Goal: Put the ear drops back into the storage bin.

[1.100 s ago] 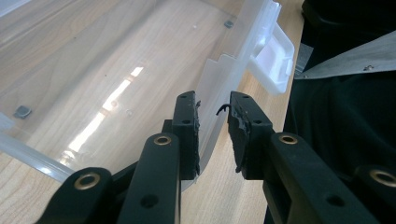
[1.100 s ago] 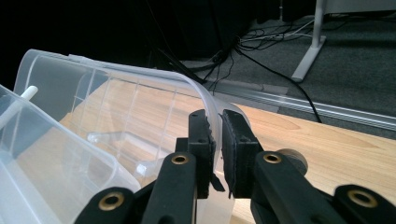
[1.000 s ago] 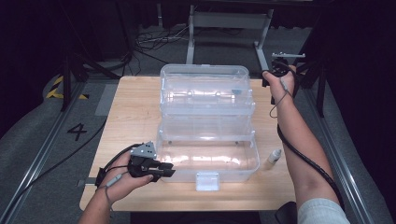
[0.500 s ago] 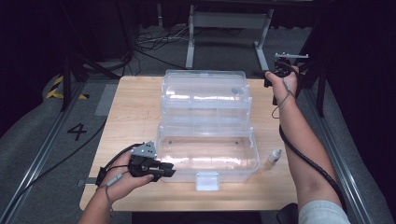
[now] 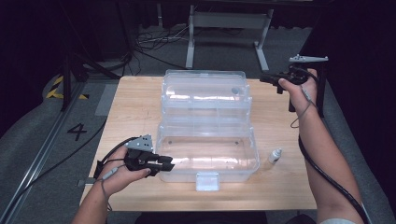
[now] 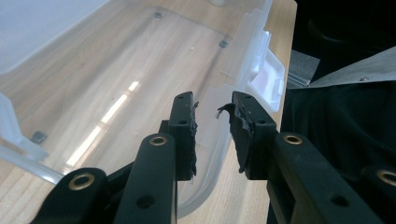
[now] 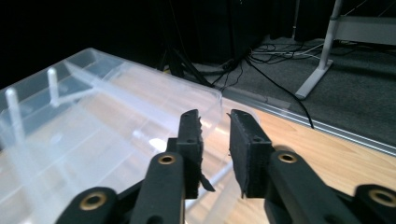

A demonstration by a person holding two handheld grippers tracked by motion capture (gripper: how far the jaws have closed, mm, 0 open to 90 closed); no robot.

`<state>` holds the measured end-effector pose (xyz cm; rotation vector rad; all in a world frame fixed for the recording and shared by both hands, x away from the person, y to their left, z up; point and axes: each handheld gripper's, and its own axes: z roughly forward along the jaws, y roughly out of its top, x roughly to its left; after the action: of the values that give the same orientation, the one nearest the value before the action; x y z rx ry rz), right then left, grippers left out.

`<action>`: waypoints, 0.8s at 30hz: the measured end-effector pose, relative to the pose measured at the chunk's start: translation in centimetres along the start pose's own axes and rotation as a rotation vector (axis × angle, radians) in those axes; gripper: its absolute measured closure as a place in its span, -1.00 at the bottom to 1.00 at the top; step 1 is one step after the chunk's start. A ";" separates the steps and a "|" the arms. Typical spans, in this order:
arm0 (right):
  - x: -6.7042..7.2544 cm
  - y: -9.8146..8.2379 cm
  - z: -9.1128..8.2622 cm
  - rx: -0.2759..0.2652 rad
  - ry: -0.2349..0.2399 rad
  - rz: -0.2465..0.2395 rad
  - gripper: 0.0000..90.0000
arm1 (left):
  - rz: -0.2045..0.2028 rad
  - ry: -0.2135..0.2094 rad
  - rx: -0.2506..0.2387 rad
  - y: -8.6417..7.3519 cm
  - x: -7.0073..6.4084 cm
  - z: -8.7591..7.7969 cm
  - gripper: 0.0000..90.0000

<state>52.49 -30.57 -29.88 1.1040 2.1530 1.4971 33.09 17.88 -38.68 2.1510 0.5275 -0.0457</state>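
Observation:
A clear plastic box [image 5: 252, 150] stands open mid-table, its lid [image 5: 205, 88] laid back behind it. My left gripper [image 5: 170, 163] is at the box's front left corner. In the left gripper view its jaws [image 6: 212, 105] stand slightly apart, open, with the box's front wall [image 6: 254, 51] running between them. My right gripper [image 5: 264, 79] hovers off the lid's far right corner. Its jaws [image 7: 214, 116] have just been opening. They are open with nothing between them, and the lid [image 7: 93, 116] lies beyond and to the left.
A small white bottle [image 5: 274, 155] stands on the wooden table [image 5: 135, 107] just right of the box. The box's white latch [image 5: 208, 181] hangs near the table's front edge. Cables and a metal stand [image 5: 191, 42] are on the floor behind.
The right hand has drawn away to the right of the lid's corner and risen a little, and its jaws have come apart. The left hand has stayed put.

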 end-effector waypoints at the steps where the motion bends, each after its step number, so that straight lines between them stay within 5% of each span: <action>1: 0.2 -0.1 -0.5 0.010 0.006 -0.009 0.54 | 0.001 -0.003 0.000 0.1 0.0 0.0 0.56; 12: 1.9 -1.6 -4.7 0.117 0.010 -0.103 0.38 | 0.011 -0.015 0.011 0.6 0.6 -0.1 0.52; 24: 3.8 -3.7 -7.4 0.177 0.028 -0.162 0.36 | 0.006 0.006 -0.019 0.8 0.7 -1.3 0.50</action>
<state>43.82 -33.36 -29.41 0.9403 2.3694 1.2794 33.80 18.72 -37.48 2.1343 0.5235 -0.0306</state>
